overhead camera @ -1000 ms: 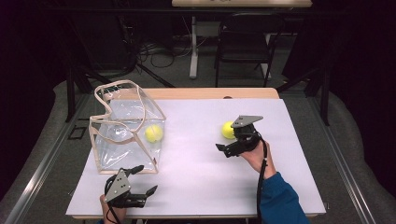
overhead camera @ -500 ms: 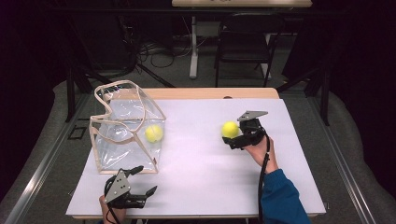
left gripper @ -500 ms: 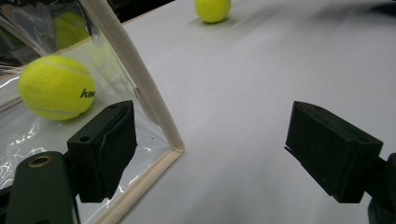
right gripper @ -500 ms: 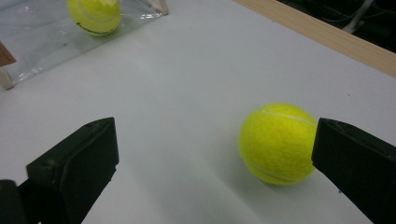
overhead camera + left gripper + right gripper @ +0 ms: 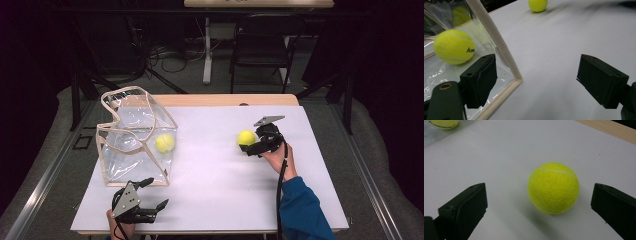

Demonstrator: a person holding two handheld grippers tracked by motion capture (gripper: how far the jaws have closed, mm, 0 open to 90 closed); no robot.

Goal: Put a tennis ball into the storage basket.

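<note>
- The right gripper [image 5: 248, 148], a black two-jaw tool in the person's right hand, has its jaws spread wide with nothing between them pinched; a loose yellow felt tennis ball [image 5: 553, 187] sits on the white tabletop [image 5: 210, 170] just ahead of them, nearer one jaw than the other and touching neither. The wide spread reads as a line-up to close on the ball.
- The left gripper [image 5: 155, 195] is likewise spread and empty, resting low at the near table edge, probably parked or waiting.
- Just ahead of the left gripper stands a clear plastic bag with cream trim [image 5: 134, 140], mouth up; a second yellow tennis ball [image 5: 454, 46] lies inside, behind the bag's near wall.
- My guess is the loose ball is bound for that bag.
</note>
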